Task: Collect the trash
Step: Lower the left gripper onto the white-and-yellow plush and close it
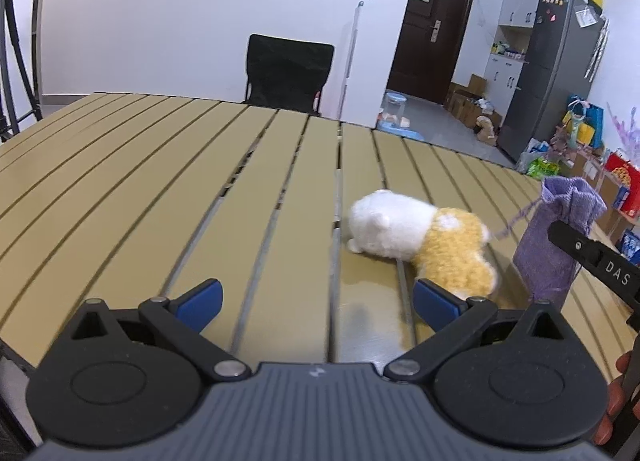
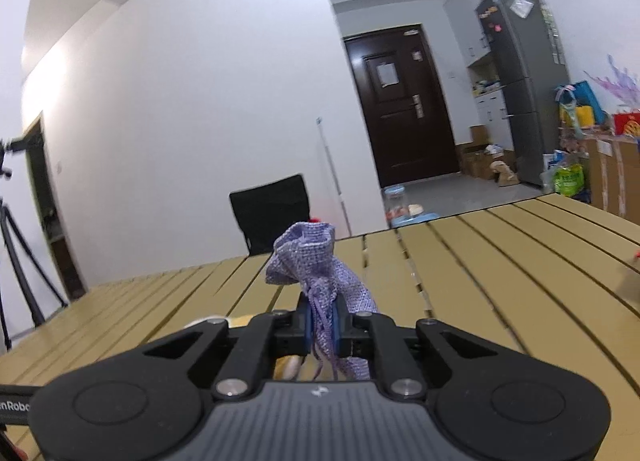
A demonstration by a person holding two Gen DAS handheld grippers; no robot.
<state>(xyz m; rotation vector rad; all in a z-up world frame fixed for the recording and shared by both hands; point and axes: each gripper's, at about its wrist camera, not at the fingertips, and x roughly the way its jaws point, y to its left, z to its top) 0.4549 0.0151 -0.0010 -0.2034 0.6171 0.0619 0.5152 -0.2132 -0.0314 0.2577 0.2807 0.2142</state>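
A small purple woven drawstring pouch [image 2: 320, 281] stands upright with its mouth open, and my right gripper [image 2: 322, 325] is shut on its gathered neck and cords. In the left wrist view the same pouch [image 1: 548, 245] stands at the right, with a black finger of the right gripper [image 1: 592, 257] against it. A white and yellow plush toy [image 1: 416, 237] lies on the tan slatted table [image 1: 160, 181], just left of the pouch. My left gripper [image 1: 316, 301] is open above the table, its right blue pad close to the toy's yellow end.
A black chair [image 1: 288, 73] stands behind the table's far edge. A camera tripod [image 2: 16, 261] is off to the left. Beyond the table are a dark door [image 2: 404, 109], a grey fridge [image 1: 548, 73], boxes and coloured bags on the floor.
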